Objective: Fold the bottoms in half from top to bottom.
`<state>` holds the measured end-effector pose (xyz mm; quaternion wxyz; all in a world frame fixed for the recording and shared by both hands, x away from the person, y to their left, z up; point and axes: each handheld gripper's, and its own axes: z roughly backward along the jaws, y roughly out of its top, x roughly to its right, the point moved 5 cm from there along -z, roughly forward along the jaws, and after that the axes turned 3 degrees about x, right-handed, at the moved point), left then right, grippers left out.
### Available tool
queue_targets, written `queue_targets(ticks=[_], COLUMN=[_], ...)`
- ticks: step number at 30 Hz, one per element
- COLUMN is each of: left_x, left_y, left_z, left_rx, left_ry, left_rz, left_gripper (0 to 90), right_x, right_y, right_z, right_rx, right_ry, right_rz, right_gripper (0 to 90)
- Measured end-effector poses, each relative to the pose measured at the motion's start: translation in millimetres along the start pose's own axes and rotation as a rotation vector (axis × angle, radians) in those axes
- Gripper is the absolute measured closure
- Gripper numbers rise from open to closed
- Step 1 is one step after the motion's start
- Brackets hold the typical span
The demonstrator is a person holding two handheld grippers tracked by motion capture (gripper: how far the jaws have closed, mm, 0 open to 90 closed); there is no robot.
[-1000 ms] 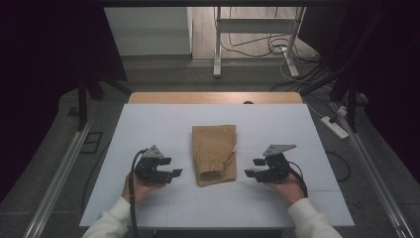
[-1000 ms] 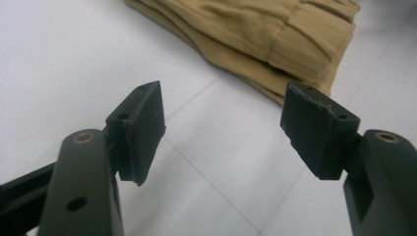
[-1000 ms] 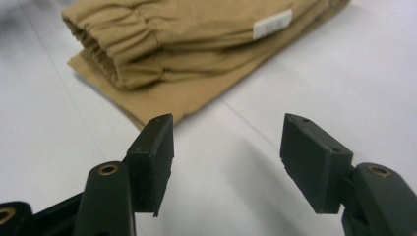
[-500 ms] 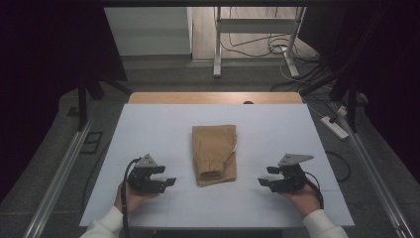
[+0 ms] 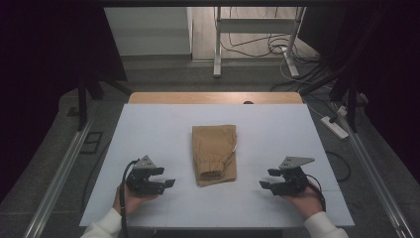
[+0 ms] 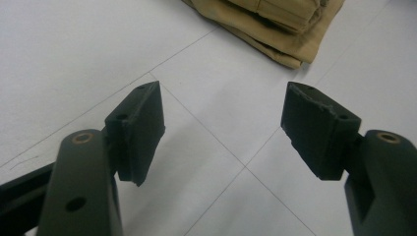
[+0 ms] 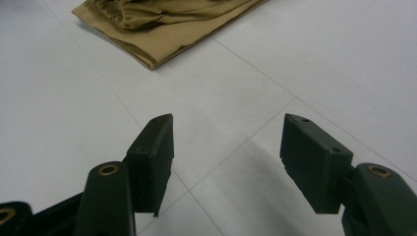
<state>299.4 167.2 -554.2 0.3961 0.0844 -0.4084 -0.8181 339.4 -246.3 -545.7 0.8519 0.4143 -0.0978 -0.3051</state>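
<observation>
A folded tan cloth [image 5: 214, 152], trousers or shorts with a gathered waistband, lies flat in the middle of the white table top [image 5: 158, 129]. My left gripper [image 5: 167, 183] rests near the front left, open and empty, jaws pointing right toward the cloth. My right gripper [image 5: 264, 183] rests near the front right, open and empty, jaws pointing left toward it. In the left gripper view the cloth [image 6: 275, 24] lies beyond the spread jaws of the left gripper [image 6: 223, 115]. In the right gripper view the cloth [image 7: 167, 22] lies at the upper left, past the right gripper [image 7: 228, 135].
The white top covers a wooden table whose far edge [image 5: 213, 97] shows. Metal rails [image 5: 57, 173] run along both sides. A white power strip [image 5: 336, 127] lies on the floor at right. Cables and a stand's legs [image 5: 257, 44] sit beyond the table.
Both grippers have drawn back from the cloth toward the table's front edge and outward. The cloth has not moved.
</observation>
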Motion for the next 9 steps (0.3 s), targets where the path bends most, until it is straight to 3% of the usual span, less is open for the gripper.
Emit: queue_targets(ticks=[9], left_x=[0.0], left_y=[0.5], left_z=[-0.1], left_rx=[0.002], left_ry=[-0.003], left_rz=[-0.001], left_gripper=[32.1], right_x=[-0.3], right_y=[0.5], right_z=[-0.2], right_rx=[0.001], right_ry=[-0.002], right_rz=[0.007], right_gripper=[37.6])
